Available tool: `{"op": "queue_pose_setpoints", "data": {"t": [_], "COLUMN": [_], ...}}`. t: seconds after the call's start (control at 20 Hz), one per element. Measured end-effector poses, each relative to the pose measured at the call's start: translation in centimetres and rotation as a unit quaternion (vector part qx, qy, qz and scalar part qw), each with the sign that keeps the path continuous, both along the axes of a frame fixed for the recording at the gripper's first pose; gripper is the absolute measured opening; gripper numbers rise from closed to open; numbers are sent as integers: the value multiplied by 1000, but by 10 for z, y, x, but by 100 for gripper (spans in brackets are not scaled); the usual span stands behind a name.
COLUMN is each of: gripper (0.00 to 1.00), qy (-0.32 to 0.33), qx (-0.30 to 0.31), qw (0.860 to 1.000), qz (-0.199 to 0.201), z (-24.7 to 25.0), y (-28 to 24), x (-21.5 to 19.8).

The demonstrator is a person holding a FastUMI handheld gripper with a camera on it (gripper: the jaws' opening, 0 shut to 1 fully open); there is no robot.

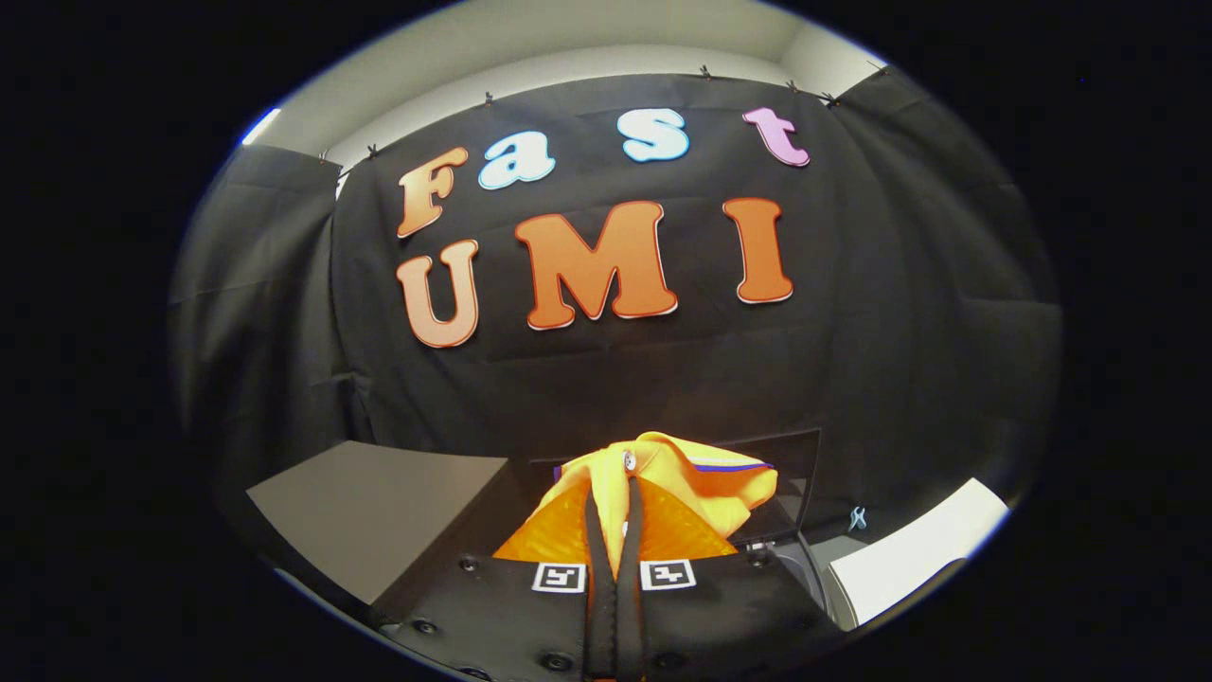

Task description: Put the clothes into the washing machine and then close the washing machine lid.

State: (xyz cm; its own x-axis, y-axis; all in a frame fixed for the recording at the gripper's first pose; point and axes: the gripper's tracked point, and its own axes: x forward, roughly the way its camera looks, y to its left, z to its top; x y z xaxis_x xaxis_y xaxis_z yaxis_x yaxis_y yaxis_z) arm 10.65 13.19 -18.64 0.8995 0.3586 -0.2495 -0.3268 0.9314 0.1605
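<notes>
My tongs (614, 516): fingers pressed together, pinching a fold of the shirt.
Shirt (682, 488): orange-yellow, bunched just beyond my fingertips, lifted in front of the washing machine's raised lid (791, 474).

A black cloth wall (852, 313) hangs across the back of the booth, creased and clipped along its top edge by small clips (704, 72). Above it runs a pale ceiling (587, 38). Side cloth panels (256, 284) fold in on either side. Lower down, on one side, a flat grey board (379, 502) lies slanted with its far corner near the wall. On the opposite side sits a white slab (909, 559), with a small blue clip (857, 518) just beside it.
</notes>
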Motion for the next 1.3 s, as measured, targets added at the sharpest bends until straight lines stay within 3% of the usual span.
{"op": "queue_pose_setpoints", "data": {"t": [0.65,1.3], "gripper": [8,8], "qy": [132,236], "qx": [-47,-50], "qw": [990,970], "qz": [0,-11], "z": [-193,-296], "y": [-9,-12], "x": [43,63]}}
